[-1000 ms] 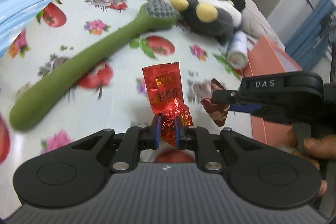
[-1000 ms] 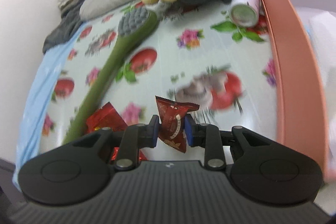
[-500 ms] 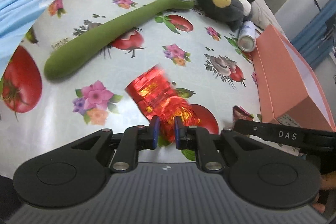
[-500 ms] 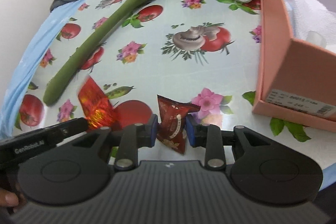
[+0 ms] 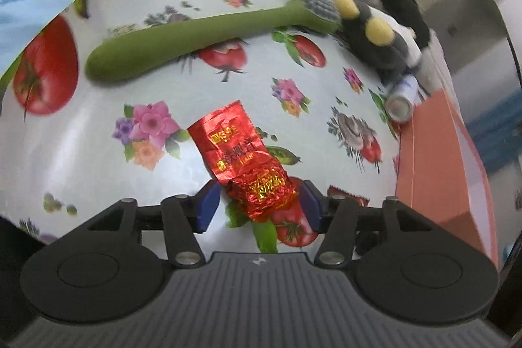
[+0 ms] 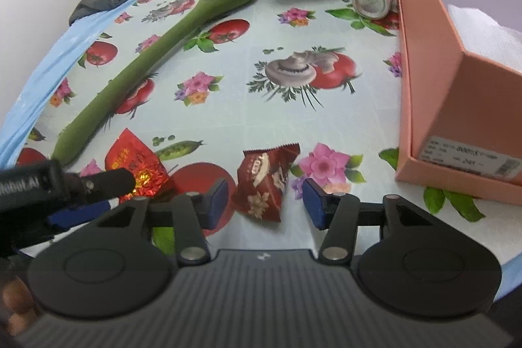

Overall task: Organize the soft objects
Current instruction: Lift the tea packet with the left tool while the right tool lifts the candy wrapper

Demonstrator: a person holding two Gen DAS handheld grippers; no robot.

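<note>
Two grippers low over table [image 6: 326,126], jaws of both opening. Left gripper [image 5: 257,206]: bright red foil packet [image 5: 241,158] lies between blue pads, pads clear of it. Right gripper [image 6: 266,201]: dark red snack packet [image 6: 264,181] on table between pads, untouched. Packets side by side, near pink box [image 6: 434,106]. Green brush [image 6: 163,61] beyond.

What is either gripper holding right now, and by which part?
Nothing. Both grippers' jaws are opening: the red foil packet and the dark red packet lie on the tablecloth between unpressed pads.
</note>
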